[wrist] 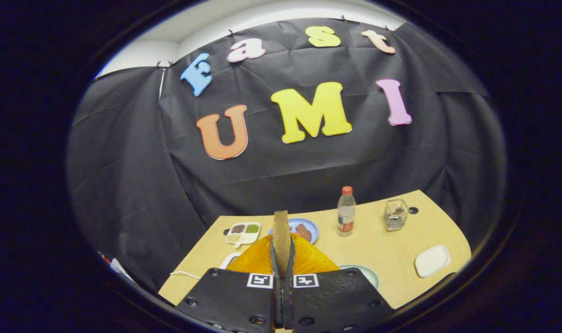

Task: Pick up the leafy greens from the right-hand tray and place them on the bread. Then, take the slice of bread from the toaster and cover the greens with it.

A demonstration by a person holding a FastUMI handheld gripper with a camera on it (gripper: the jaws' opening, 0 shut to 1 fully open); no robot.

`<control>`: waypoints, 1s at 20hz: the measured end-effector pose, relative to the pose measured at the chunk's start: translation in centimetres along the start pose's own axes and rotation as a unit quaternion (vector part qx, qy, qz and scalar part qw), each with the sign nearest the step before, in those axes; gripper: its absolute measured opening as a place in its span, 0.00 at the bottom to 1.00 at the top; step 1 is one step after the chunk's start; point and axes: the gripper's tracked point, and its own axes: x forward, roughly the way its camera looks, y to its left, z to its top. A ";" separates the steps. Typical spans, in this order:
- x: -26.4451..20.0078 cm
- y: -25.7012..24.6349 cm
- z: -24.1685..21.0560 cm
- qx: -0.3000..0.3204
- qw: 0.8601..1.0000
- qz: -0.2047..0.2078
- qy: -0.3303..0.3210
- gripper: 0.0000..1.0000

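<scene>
Hand-held gripper (282, 277) clamped on upright bread slice (281, 233), edge-on between both fingers, above the orange toaster (308, 261); wooden desk (369, 240) beyond, blue plate (311, 226) just ahead, its contents unclear.

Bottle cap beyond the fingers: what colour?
Orange-red, on the clear bottle standing on the table, seen in the gripper view. The gripper is shut on a bread slice.

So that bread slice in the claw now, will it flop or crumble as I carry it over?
The bread slice stands on edge, upright and straight above the claw, so it probably stays stiff. It looks thin for its size, so likely light. Both fingers press its faces with hardly any gap, and the grainy surface suggests it could crumble if squeezed harder.
</scene>
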 end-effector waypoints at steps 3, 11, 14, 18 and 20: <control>0.3 -3.3 -1.2 0.002 1.000 -0.014 0.005 0.01; 4.5 -7.6 -9.0 0.001 0.998 -0.025 0.062 0.01; 6.0 -7.0 -11.8 0.023 0.997 -0.011 0.079 0.01; 7.1 -7.9 -14.9 0.053 0.994 -0.005 0.098 0.01; 7.4 -8.7 -16.1 0.065 0.992 -0.003 0.104 0.01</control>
